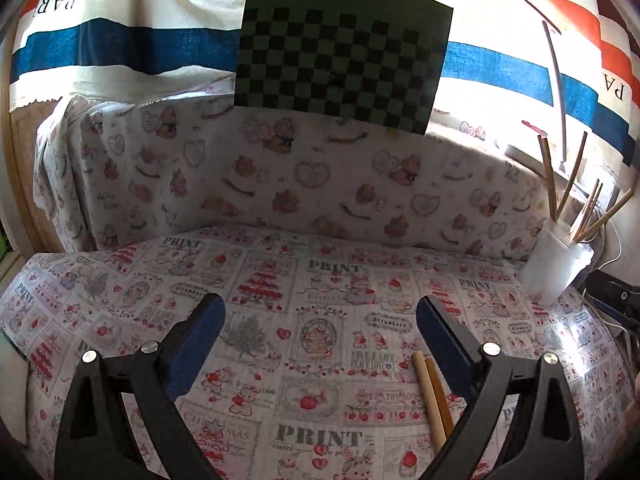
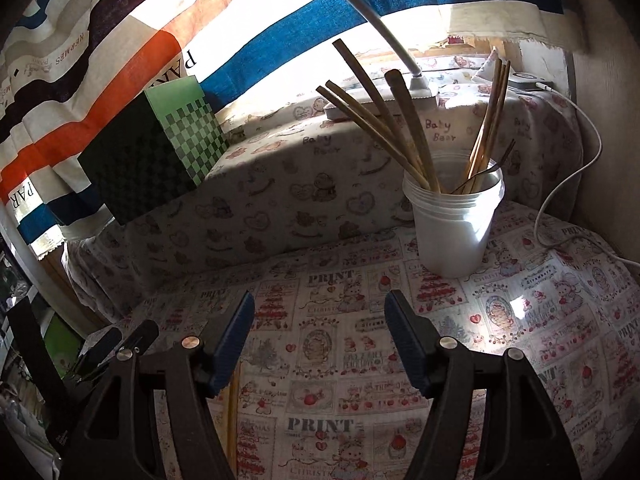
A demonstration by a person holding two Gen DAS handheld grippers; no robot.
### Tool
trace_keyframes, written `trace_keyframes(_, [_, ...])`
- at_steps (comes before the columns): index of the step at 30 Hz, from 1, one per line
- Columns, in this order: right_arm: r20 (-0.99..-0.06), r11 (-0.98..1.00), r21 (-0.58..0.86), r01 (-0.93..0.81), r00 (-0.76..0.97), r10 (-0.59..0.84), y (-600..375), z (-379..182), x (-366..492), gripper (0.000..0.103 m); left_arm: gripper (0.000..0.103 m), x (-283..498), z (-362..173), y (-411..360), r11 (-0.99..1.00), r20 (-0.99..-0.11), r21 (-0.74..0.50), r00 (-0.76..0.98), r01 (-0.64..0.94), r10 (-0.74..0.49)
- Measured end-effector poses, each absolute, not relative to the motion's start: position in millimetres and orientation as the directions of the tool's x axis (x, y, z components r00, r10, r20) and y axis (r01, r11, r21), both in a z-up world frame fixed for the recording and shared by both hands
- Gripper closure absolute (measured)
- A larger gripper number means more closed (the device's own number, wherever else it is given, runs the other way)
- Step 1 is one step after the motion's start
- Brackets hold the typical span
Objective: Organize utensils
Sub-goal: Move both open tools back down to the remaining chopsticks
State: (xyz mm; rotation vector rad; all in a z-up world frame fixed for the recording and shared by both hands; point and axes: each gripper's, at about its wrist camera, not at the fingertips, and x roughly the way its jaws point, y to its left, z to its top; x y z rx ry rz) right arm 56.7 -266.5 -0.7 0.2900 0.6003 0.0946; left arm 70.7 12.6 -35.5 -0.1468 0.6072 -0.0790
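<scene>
Left hand-held gripper (image 1: 320,320) apart, chopsticks (image 1: 434,396) on cloth (beside its right finger), right hand-held gripper (image 2: 320,312) apart, empty

Cup (image 2: 454,224) on the tablecloth (image 2: 340,360), sticks (image 2: 400,128) standing in it, checkerboard (image 2: 160,148) behind left

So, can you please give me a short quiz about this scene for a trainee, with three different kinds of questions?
1. True or false: both claws are open with nothing between their fingers.
2. Where do the loose chopsticks lie? A) on the cloth by the left claw's right finger B) on the green board C) inside the cup
3. Fill in: the white ____ holds the upright chopsticks.

Key:
1. True: left claw and right claw hold nothing.
2. A: chopsticks lie flat on the cloth.
3. cup.
</scene>
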Motion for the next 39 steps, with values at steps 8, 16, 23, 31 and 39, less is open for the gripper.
trace_keyframes(8, [-0.591,0.958,0.286,-0.017,0.784,0.19,-260,-17,68,0.033,0.008,65,-32,4,0.988,-0.577,-0.148,0.809,0.03,-0.111])
trace_keyframes(16, [-0.635,0.965,0.261,-0.009,0.751,0.179,-252,-29,76,0.033,0.008,68,-39,-7,0.996,-0.6,-0.083,0.797,0.019,-0.065])
trace_keyframes(23, [-0.635,0.965,0.26,0.001,0.753,0.17,-253,-29,77,0.033,0.008,68,-36,-7,0.994,-0.623,-0.103,0.776,0.039,-0.095])
trace_keyframes(31, [-0.64,0.965,0.262,0.008,0.75,0.167,-254,-31,78,0.033,0.007,77,-51,-26,0.994,-0.726,-0.056,0.68,0.09,-0.102])
trace_keyframes(39, [-0.637,0.966,0.258,0.015,0.754,0.158,-255,-31,78,0.033,0.02,79,-67,-47,0.991,-0.755,0.067,0.656,0.118,-0.027])
